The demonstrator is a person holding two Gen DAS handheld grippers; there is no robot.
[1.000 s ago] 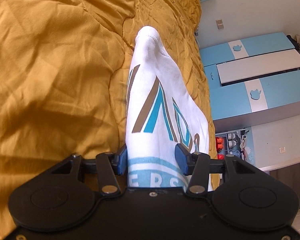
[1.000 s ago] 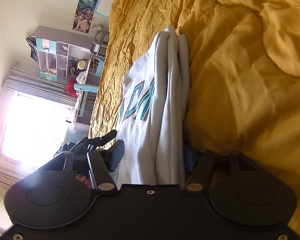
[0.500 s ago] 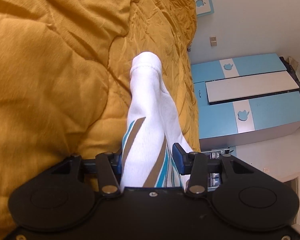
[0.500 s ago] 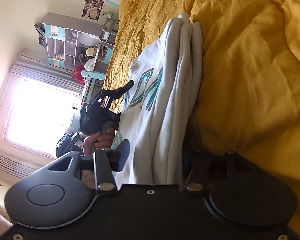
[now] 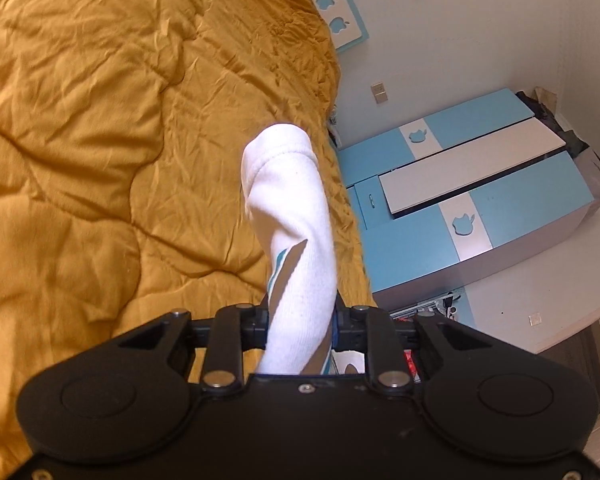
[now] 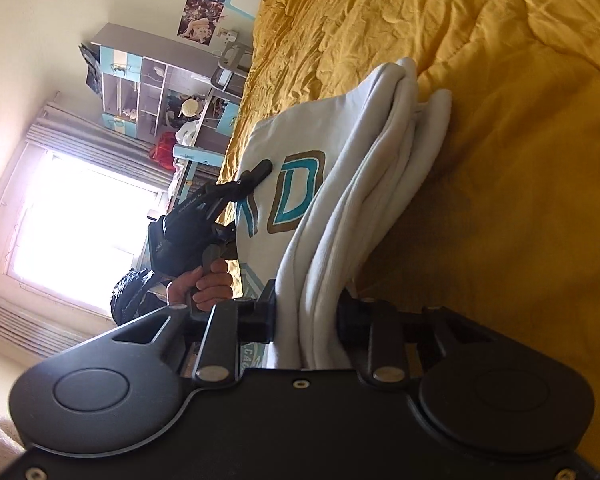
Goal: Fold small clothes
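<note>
White knit shirt (image 5: 296,240), teal-brown lettering, centre frame above quilted mustard bedspread (image 5: 100,140). Left gripper (image 5: 300,320) clamps bunched cloth; right gripper (image 6: 306,320) clamps layered folds. Right view alone shows left hand (image 6: 204,284).

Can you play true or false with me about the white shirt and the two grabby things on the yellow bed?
1. The left gripper is shut on the white shirt. True.
2. The blanket under the shirt is blue. False: it is mustard yellow.
3. The right gripper is open and holds nothing. False: it is shut on several stacked layers of the shirt.
4. The shirt has teal and brown letters on it. True.
5. The wardrobe is red. False: it is light blue and white.
</note>
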